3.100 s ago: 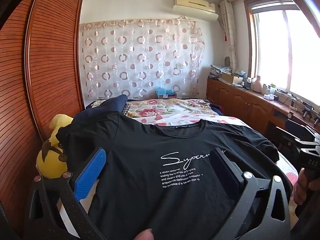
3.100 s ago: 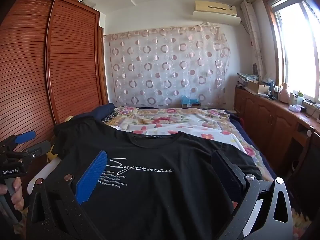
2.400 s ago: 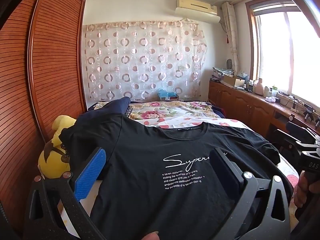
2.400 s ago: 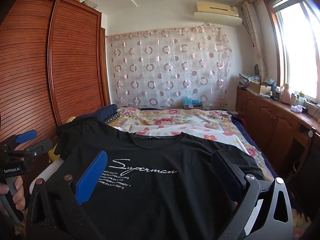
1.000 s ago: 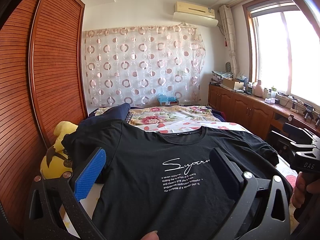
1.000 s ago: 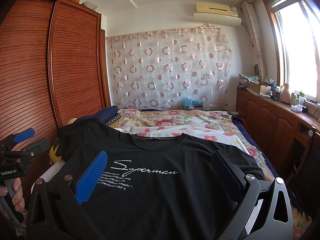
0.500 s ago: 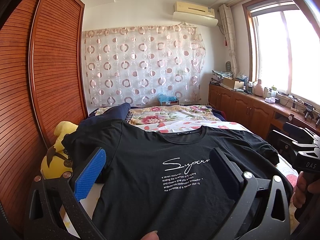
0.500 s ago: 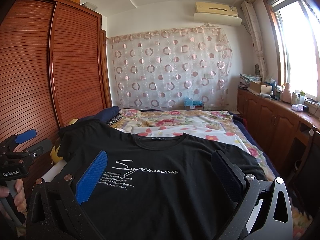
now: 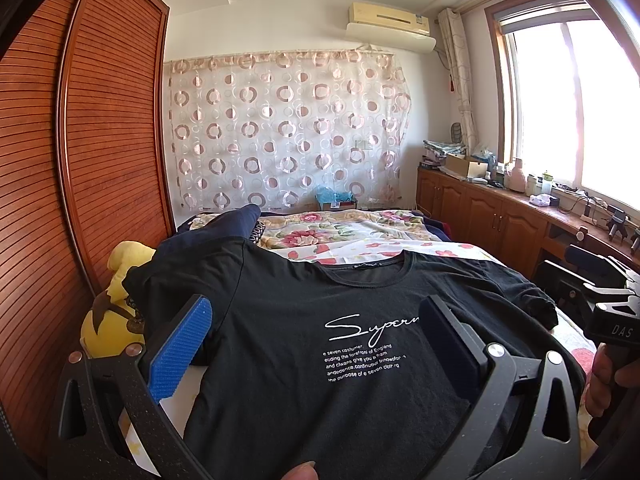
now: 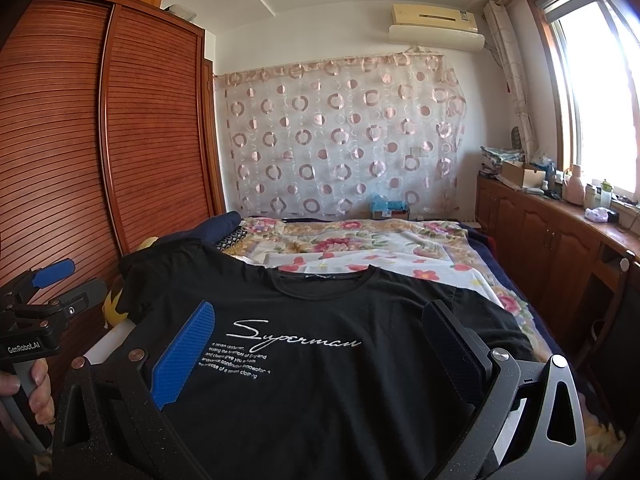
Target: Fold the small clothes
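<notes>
Black T-shirt (image 9: pixel 320 320) flat, print up, on bed (image 9: pixel 360 228). Folding not begun. Left claw (image 9: pixel 316 328) and right claw (image 10: pixel 320 340) released, empty, near hem. Next: grasp sleeve edges, fold inward.

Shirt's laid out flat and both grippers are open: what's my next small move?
Probably lower the left gripper onto the left sleeve and pinch it. The shirt lies flat, unfolded; both grippers hover open, and the right gripper holds nothing.
</notes>
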Action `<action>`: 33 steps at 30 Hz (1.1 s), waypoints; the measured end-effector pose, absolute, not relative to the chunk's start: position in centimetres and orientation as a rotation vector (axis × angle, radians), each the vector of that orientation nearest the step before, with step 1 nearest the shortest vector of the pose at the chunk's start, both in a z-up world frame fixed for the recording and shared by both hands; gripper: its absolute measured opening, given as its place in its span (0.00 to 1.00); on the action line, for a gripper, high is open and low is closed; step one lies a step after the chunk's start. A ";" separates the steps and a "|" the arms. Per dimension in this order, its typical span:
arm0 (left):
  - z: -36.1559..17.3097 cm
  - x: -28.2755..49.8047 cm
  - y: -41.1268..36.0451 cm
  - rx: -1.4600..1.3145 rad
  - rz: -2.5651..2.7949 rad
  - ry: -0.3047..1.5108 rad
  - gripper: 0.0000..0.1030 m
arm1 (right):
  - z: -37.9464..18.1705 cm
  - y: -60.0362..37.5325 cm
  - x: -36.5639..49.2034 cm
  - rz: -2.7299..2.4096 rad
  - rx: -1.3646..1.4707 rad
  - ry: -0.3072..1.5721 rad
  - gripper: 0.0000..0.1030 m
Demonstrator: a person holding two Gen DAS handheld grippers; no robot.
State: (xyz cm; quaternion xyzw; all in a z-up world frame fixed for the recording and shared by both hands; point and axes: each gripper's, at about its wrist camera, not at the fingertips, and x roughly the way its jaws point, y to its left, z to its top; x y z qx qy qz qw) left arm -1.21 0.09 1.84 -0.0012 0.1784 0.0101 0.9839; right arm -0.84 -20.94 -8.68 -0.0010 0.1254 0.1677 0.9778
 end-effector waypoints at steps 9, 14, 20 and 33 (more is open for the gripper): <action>-1.0 0.1 2.6 -0.046 0.031 0.445 1.00 | -9.8 -20.1 0.6 0.375 -0.014 0.313 1.00; -3.2 0.9 5.0 -0.080 0.054 0.513 1.00 | -9.6 -20.4 1.8 0.399 -0.015 0.340 1.00; -4.5 0.9 7.6 -0.093 0.084 0.539 1.00 | -9.3 -20.2 3.1 0.419 -0.050 0.364 1.00; -5.9 2.1 13.8 -0.140 0.052 0.583 1.00 | -10.0 -19.4 7.1 0.494 -0.090 0.450 1.00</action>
